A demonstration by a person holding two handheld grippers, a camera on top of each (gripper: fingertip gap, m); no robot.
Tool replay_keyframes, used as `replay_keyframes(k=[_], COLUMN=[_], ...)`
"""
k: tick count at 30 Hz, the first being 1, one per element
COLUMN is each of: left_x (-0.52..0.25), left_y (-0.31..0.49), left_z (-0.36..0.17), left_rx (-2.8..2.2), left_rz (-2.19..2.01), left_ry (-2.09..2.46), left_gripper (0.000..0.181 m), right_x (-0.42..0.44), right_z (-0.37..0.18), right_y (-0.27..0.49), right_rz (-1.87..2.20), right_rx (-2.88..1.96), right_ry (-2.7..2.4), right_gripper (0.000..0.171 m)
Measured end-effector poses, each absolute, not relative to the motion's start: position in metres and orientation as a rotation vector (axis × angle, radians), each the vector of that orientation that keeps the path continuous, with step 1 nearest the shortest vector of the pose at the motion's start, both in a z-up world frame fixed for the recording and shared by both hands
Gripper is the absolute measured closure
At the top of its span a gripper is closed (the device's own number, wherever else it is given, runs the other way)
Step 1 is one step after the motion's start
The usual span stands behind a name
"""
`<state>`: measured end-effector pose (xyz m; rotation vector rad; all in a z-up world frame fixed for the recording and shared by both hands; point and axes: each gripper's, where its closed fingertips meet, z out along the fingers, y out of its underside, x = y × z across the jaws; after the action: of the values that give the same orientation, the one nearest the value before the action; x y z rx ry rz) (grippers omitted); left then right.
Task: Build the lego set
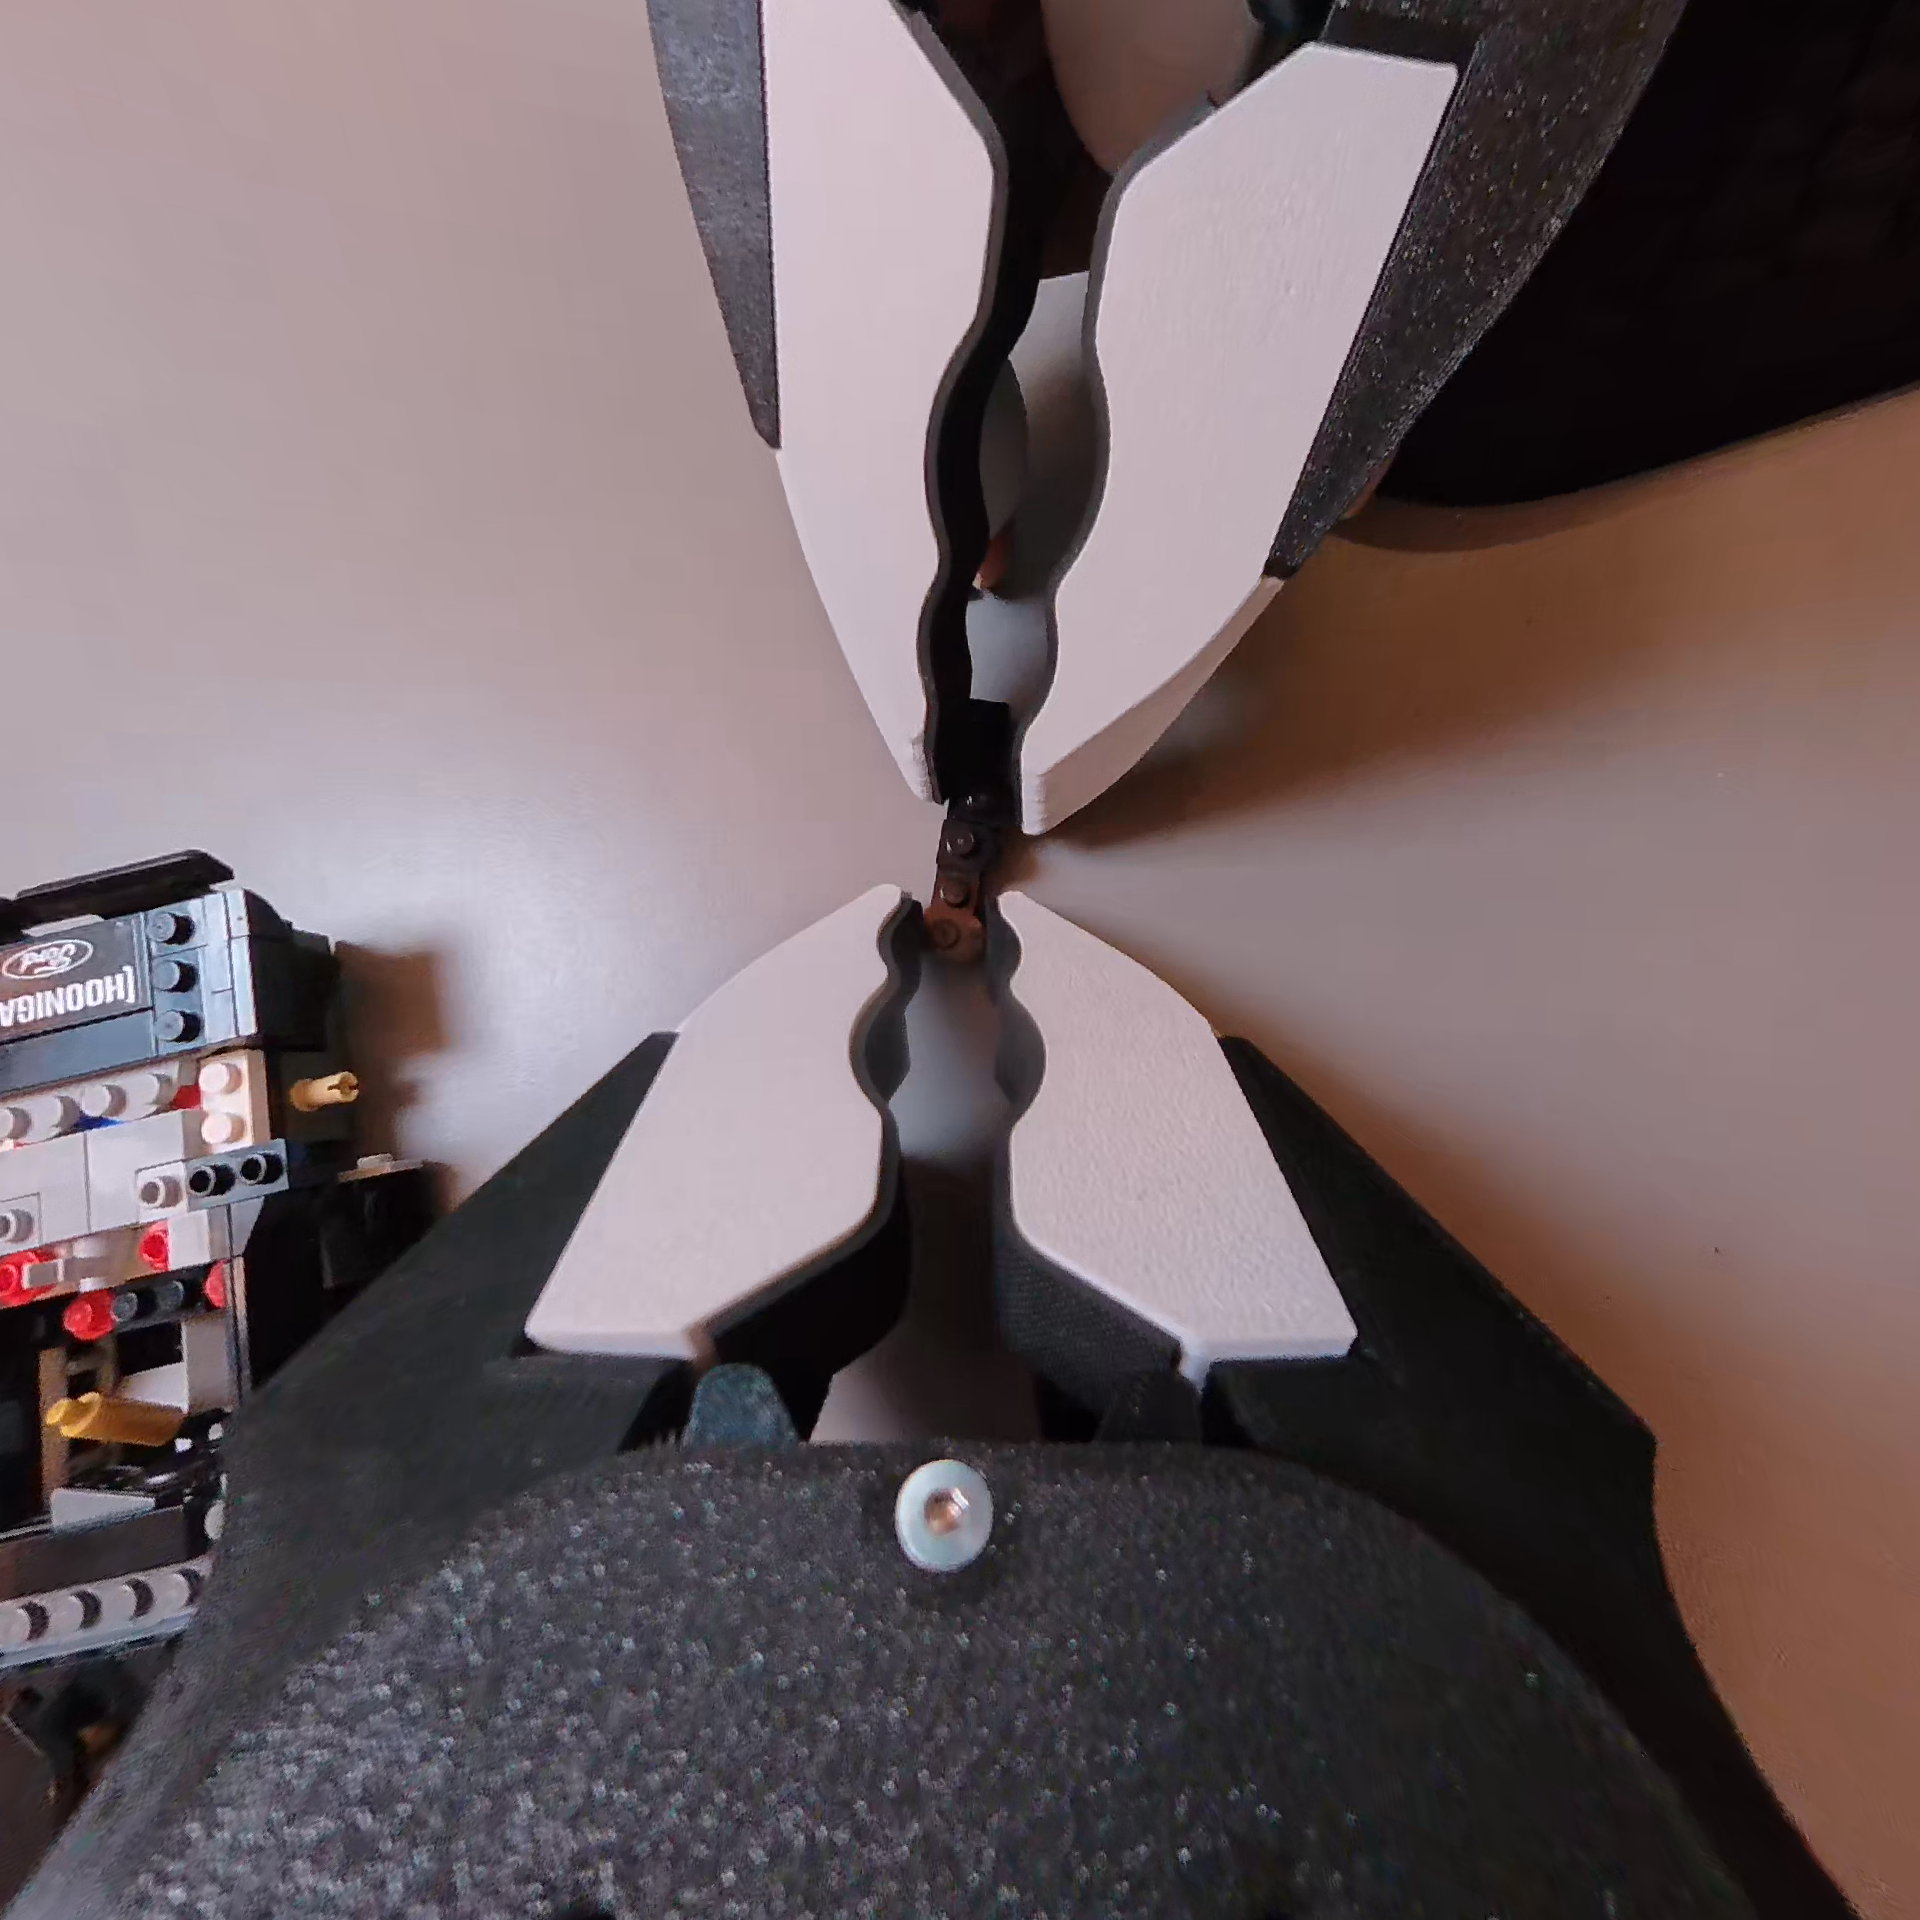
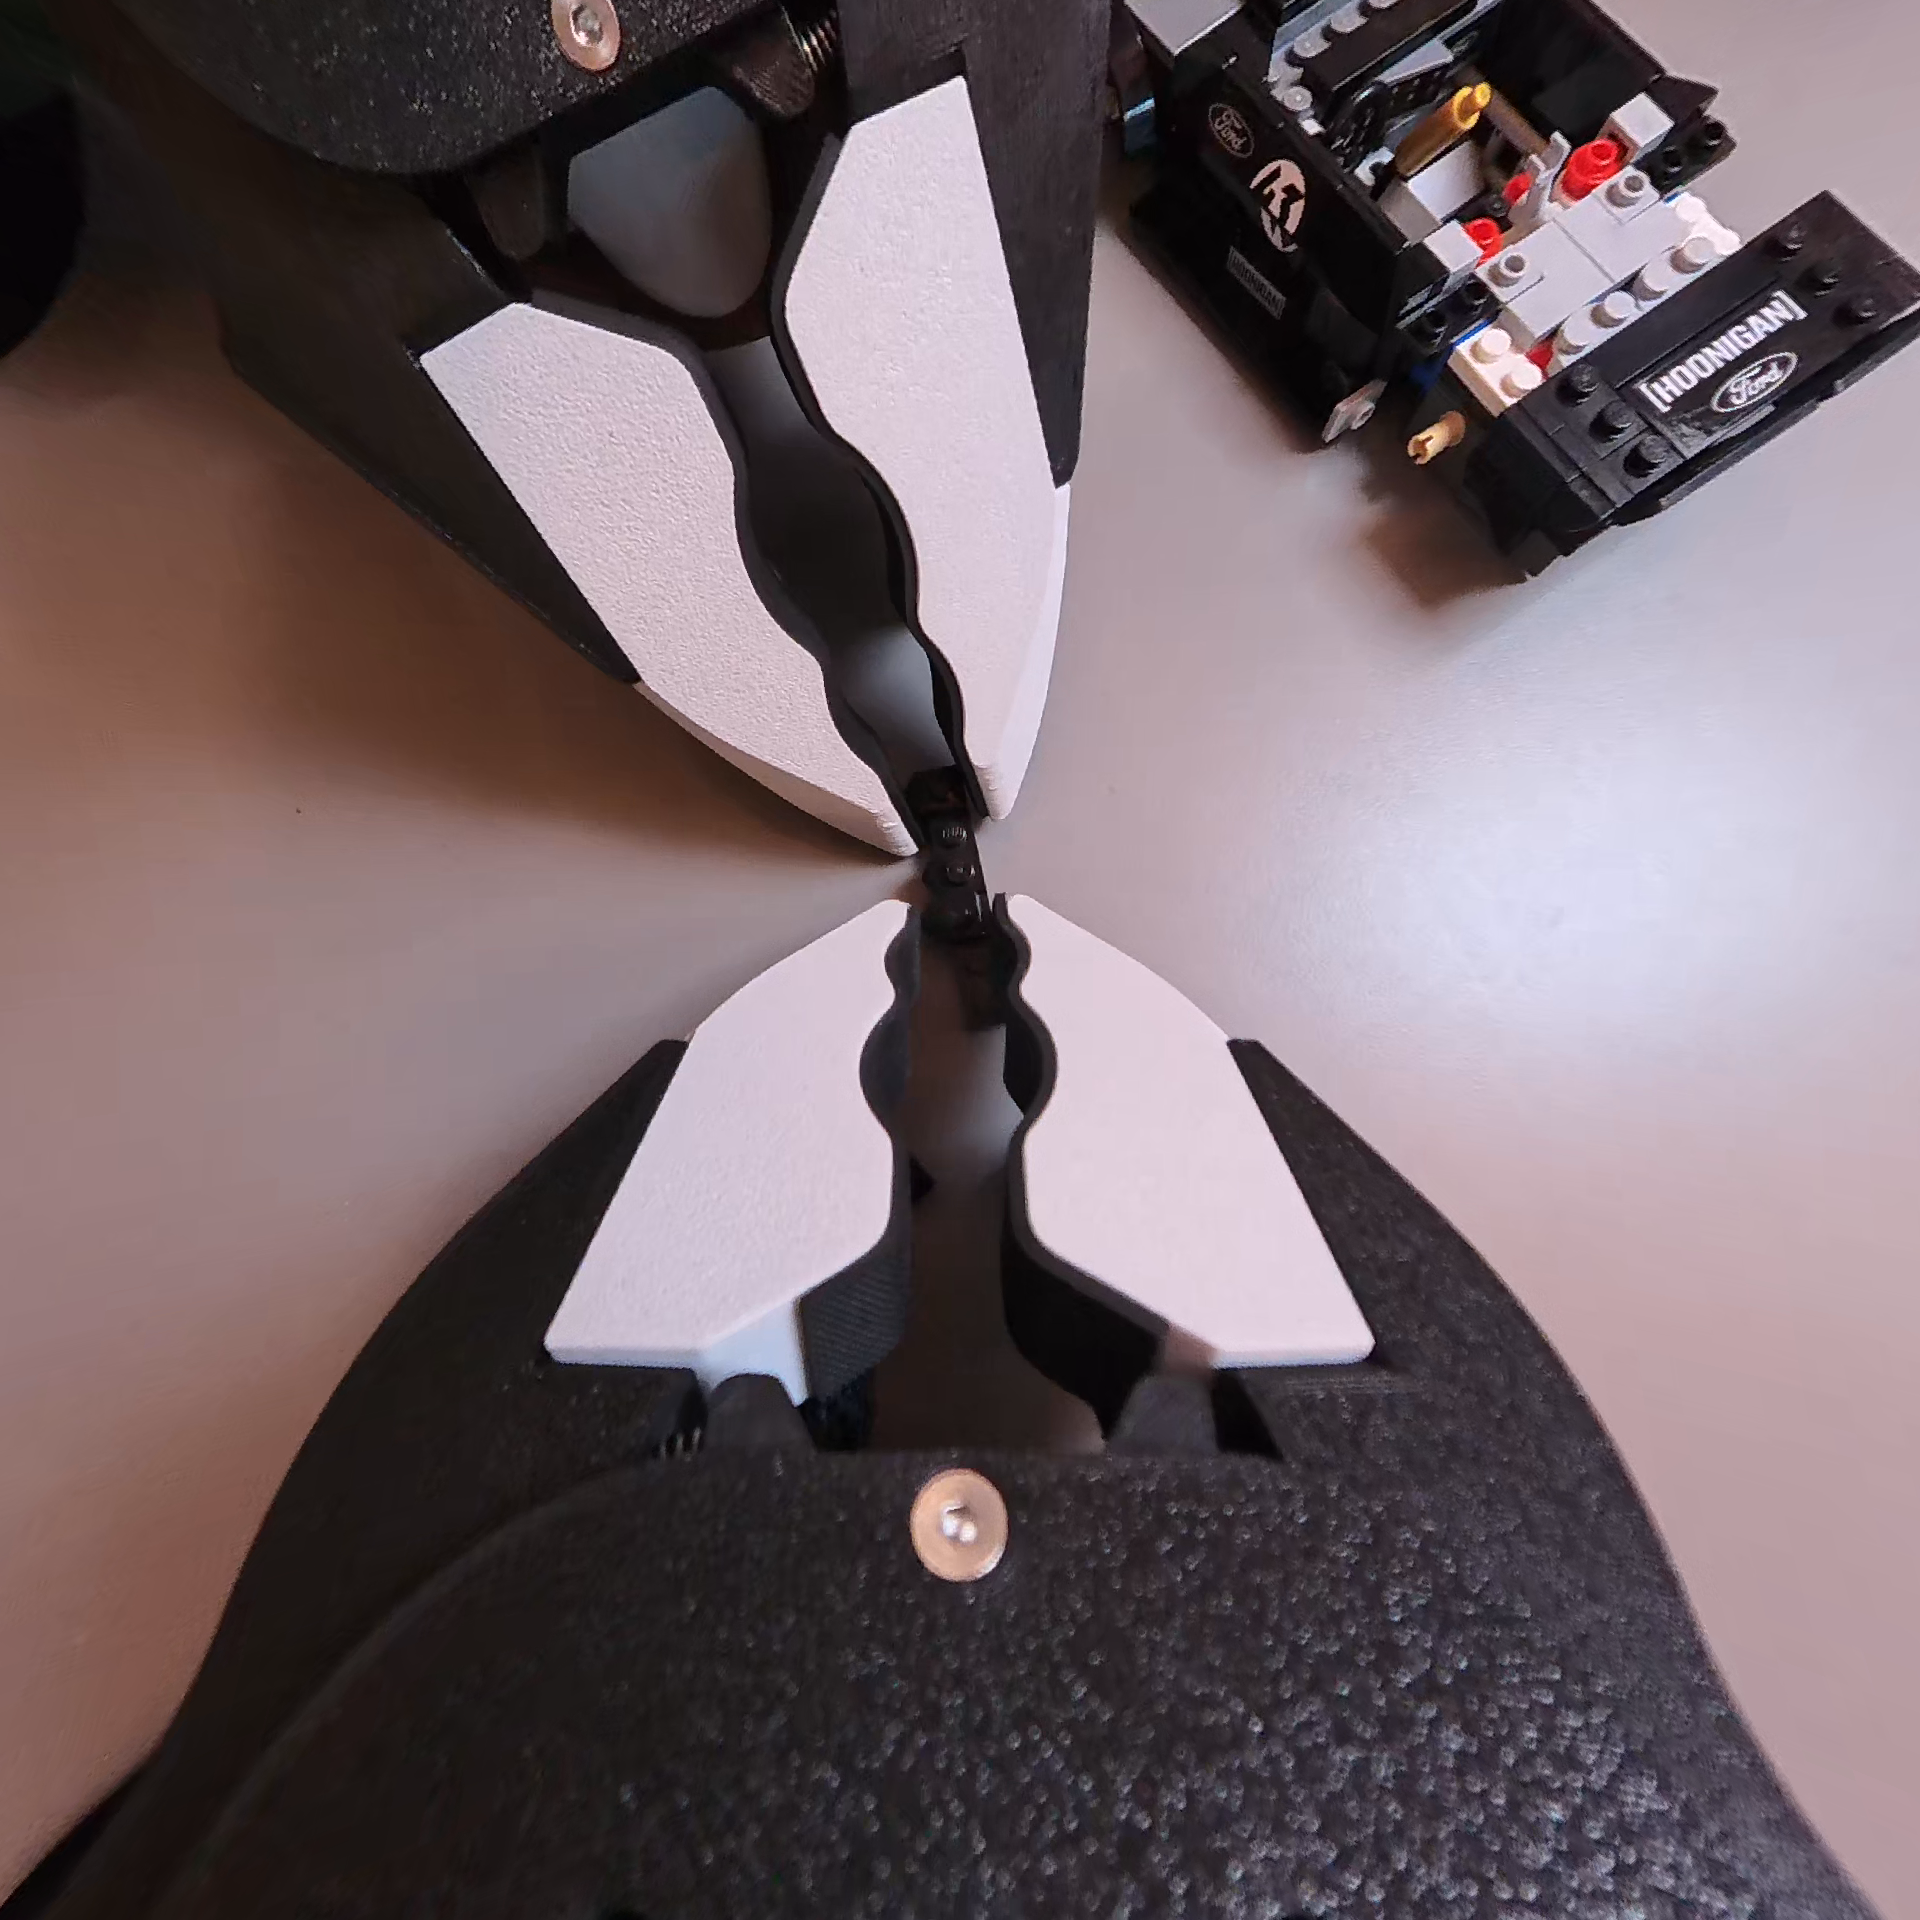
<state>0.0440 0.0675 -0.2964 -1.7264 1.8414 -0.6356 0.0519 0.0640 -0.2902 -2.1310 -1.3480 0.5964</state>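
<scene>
Grippers (image 1: 951, 914) (image 2: 961, 909) both pinched tight on one black plate (image 1: 964, 868), tip to tip; car (image 2: 1507, 270) part-built, plate unattached.

A small piece (image 1: 961, 878) is held at frame centre, between the left gripper (image 1: 954, 920) below it and the right gripper (image 1: 982, 805) above it, tip to tip over the table (image 1: 416, 520). The car (image 1: 125, 1195) is set on the table at the left edge, well apart.
</scene>
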Motion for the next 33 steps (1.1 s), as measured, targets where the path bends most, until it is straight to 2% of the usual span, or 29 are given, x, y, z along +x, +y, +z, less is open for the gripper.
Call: replay_keyframes(k=[33], left_x=[0.042], left_y=[0.062], left_z=[-0.296], left_rx=[-1.725], left_rz=[-0.666], left_ry=[1.851], left_gripper=[0.169], right_x=[0.067], right_z=[-0.282], right_y=[0.056], right_rz=[0.590], right_rx=[-2.119], right_ry=[-1.395], right_gripper=[0.154])
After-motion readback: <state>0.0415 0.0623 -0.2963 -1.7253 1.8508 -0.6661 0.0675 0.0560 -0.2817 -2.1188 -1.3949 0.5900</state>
